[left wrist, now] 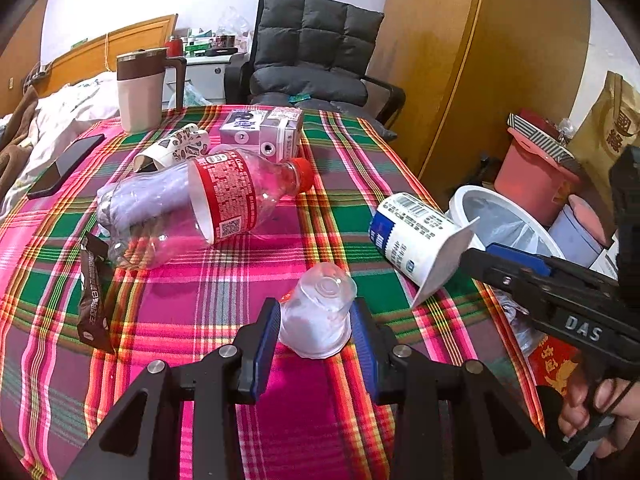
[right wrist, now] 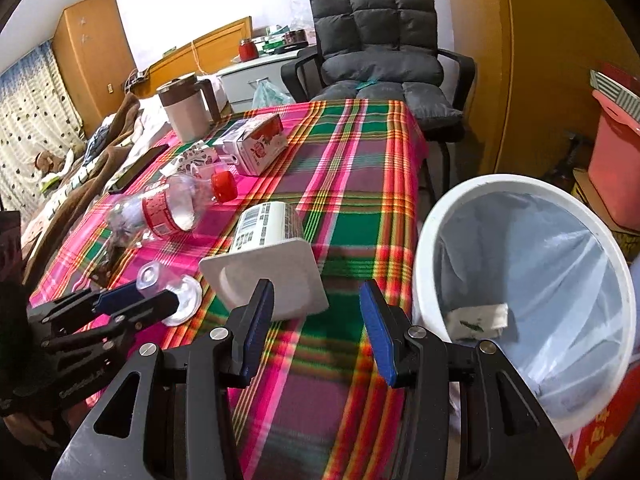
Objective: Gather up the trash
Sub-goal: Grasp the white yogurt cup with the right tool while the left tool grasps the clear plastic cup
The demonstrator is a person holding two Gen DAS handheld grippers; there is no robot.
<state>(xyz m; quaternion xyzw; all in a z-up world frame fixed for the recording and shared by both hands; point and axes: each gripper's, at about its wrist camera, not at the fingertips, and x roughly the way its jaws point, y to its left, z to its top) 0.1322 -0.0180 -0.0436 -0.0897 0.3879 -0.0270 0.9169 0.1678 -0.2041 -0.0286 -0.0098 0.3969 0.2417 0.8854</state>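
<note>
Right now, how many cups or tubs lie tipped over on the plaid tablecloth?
3: a clear plastic cup between the left gripper's fingers, a white yogurt tub near the bin-side edge, a patterned paper cup beside the carton.

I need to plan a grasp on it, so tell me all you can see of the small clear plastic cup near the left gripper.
The small clear plastic cup is thin, transparent and looks empty. It lies tipped over on the pink-and-green plaid tablecloth, round base pointing away from the left gripper and wide rim toward it. It sits between the gripper's blue-padded fingers, which flank it closely; whether they press it is unclear. Nothing else touches it.
</note>
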